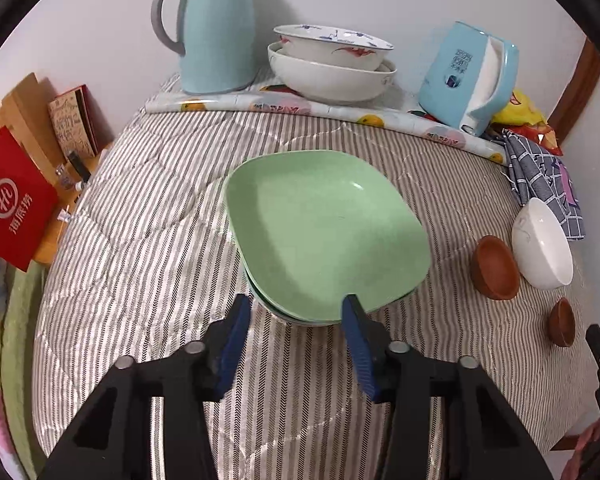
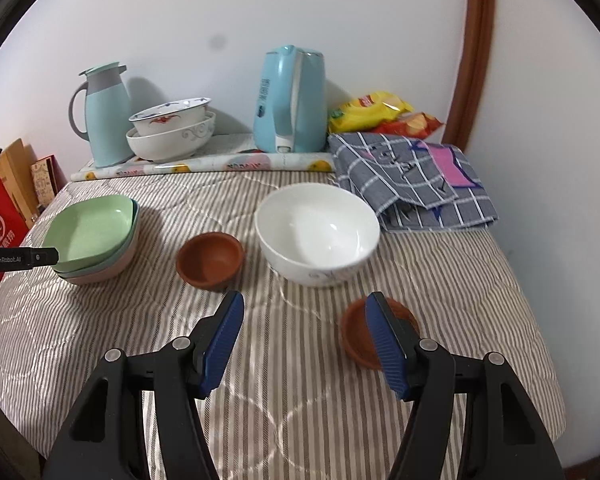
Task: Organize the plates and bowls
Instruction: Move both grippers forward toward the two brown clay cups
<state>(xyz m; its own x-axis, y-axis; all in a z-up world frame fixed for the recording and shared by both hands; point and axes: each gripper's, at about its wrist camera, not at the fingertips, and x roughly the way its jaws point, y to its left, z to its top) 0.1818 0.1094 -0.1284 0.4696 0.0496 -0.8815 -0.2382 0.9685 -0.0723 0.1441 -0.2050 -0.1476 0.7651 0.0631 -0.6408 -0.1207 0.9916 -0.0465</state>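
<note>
We see the stack of green plates (image 1: 324, 232) resting on the striped cloth that covers the desk (image 1: 140, 240), left of the other dishes. The left gripper (image 1: 296, 312) points steeply down at the stack's near edge; its jaws stand apart, one blue pad over the top plate's rim, the other just outside the stack. We cannot tell whether that pad touches the rim.

To the right stand a brown bowl (image 2: 210, 256), a white bowl (image 2: 318, 234) and a smaller brown bowl (image 2: 380, 332), all upright and apart from one another. The right gripper (image 2: 304, 312) tilts down over the cloth, jaws wide apart with nothing between them; its right finger (image 2: 384, 340) hides part of the small brown bowl.

At the back, two nested patterned bowls (image 2: 172, 132) sit between a thermos jug (image 2: 106, 116) and a blue kettle (image 2: 290, 100). The lower plates in the stack show only as edges. In the left wrist view the right gripper is cut off at the frame's edge.
</note>
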